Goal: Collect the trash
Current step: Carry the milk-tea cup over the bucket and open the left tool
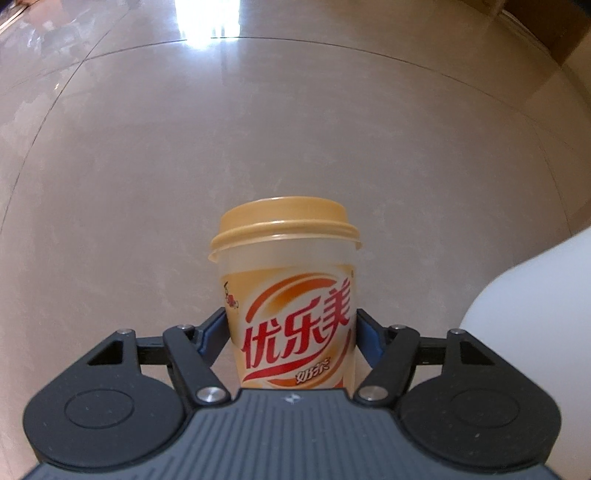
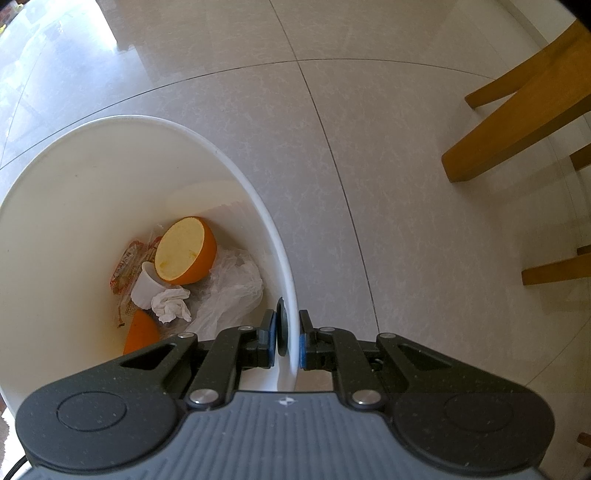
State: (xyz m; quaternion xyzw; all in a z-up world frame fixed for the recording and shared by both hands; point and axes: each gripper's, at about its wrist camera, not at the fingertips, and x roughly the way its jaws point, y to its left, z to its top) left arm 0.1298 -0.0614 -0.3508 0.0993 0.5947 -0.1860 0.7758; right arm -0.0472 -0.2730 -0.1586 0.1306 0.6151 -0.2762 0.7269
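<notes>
A milk tea cup (image 1: 288, 280) with a tan lid and red lettering stands upright on the tiled floor. My left gripper (image 1: 291, 325) is around its lower body, blue pads touching both sides. My right gripper (image 2: 288, 339) is shut on the wall of a white trash bin (image 2: 236, 173), one finger inside and one outside. In the bin lie an orange half (image 2: 184, 251), a second orange piece (image 2: 142, 332), a crumpled tissue (image 2: 171, 304), a clear plastic bag (image 2: 229, 291), a small white cup (image 2: 146, 286) and a snack wrapper (image 2: 123, 273). The bin's side (image 1: 535, 314) shows at the right of the left wrist view.
Wooden furniture legs (image 2: 517, 125) stand on the floor to the right of the bin. A cardboard box (image 1: 554, 29) sits at the far right beyond the cup. Glossy beige floor tiles (image 1: 258, 129) stretch ahead, with bright glare at the far end.
</notes>
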